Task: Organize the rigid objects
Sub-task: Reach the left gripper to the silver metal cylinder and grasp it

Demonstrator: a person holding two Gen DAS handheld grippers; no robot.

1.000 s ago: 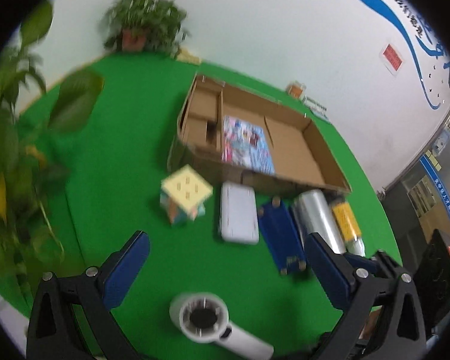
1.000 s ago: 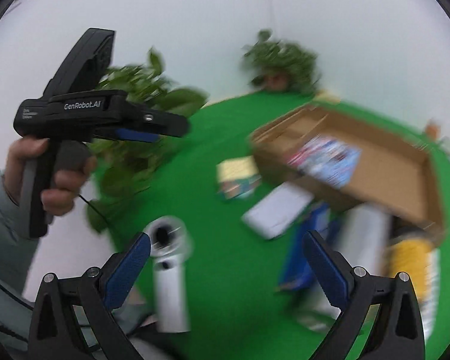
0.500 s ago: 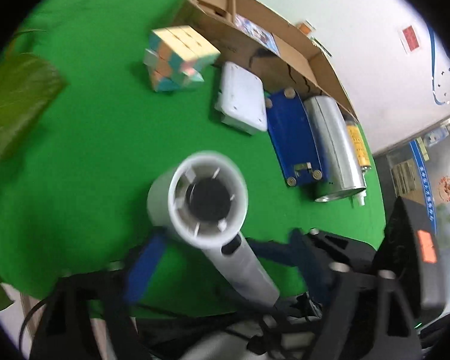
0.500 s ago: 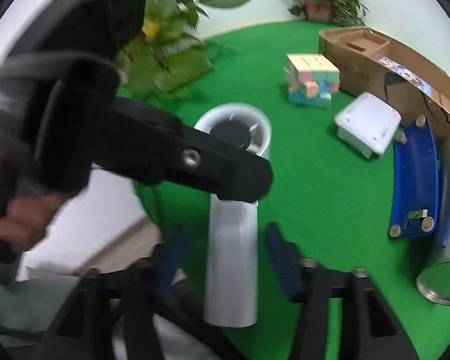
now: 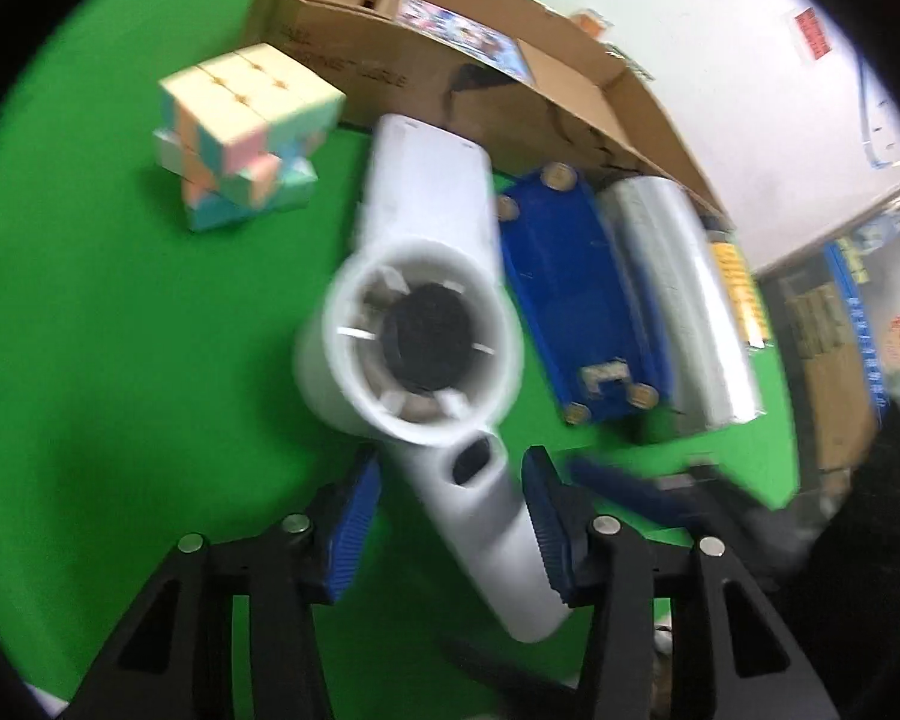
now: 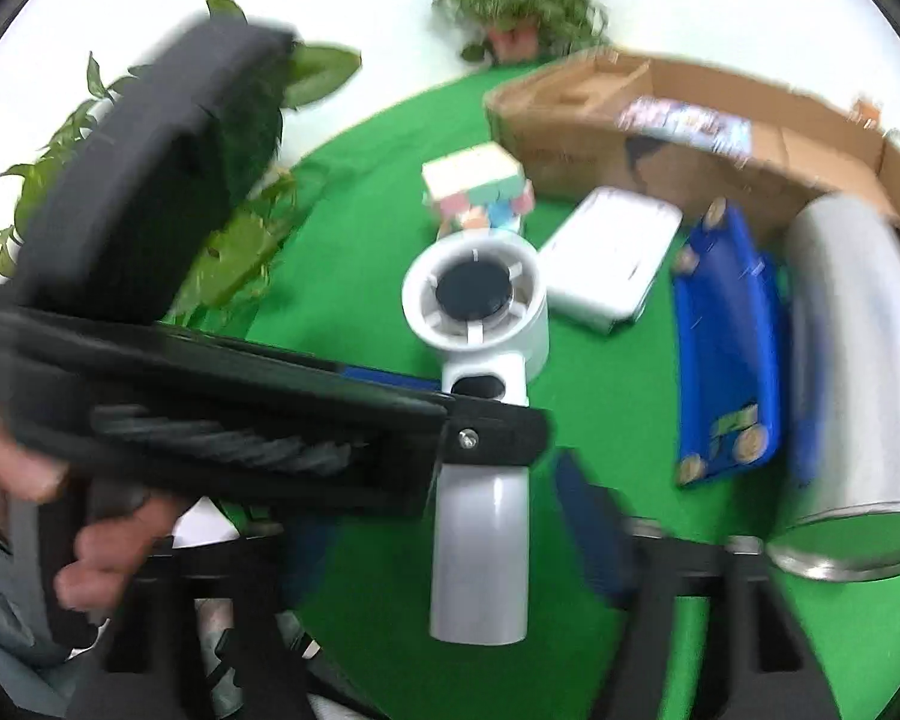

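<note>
Green cloth (image 5: pixel 120 330): table covering on which every item listed is laid.
Pastel cube (image 5: pixel 246 126): furthest left, just before the cardboard box's corner, well apart from both grippers.
Left gripper (image 5: pixel 450 519): held in a person's hand (image 6: pixel 90 516) and brought in across the fan's handle just below the switch hole. Its jaws have just been closing, with the handle between the blue pads (image 5: pixel 357 516). Whether the pads already press cannot be told through the blur.
White handheld fan (image 5: pixel 420 330): the task's thing, found at the near middle of the cloth. Its long axis runs straight away from the grippers toward the cardboard box, round head at the far end, handle butt nearest.
Right gripper (image 6: pixel 450 540): set at the butt end of the same handle. Its jaws have just been opening and stand apart, with the handle's lower end between them and nothing clamped.
Nearer hand: the left is judged to be the one placed to take the fan, being higher up the handle, close under the head.
White flat case (image 6: pixel 612 258): just beyond the fan head.
Blue tray (image 5: pixel 576 300): right of the fan, lengthwise.
Silver cylinder (image 5: pixel 678 300): lying alongside the tray.
Cardboard box (image 5: pixel 390 72): open, behind the row, judged the likely destination.
</note>
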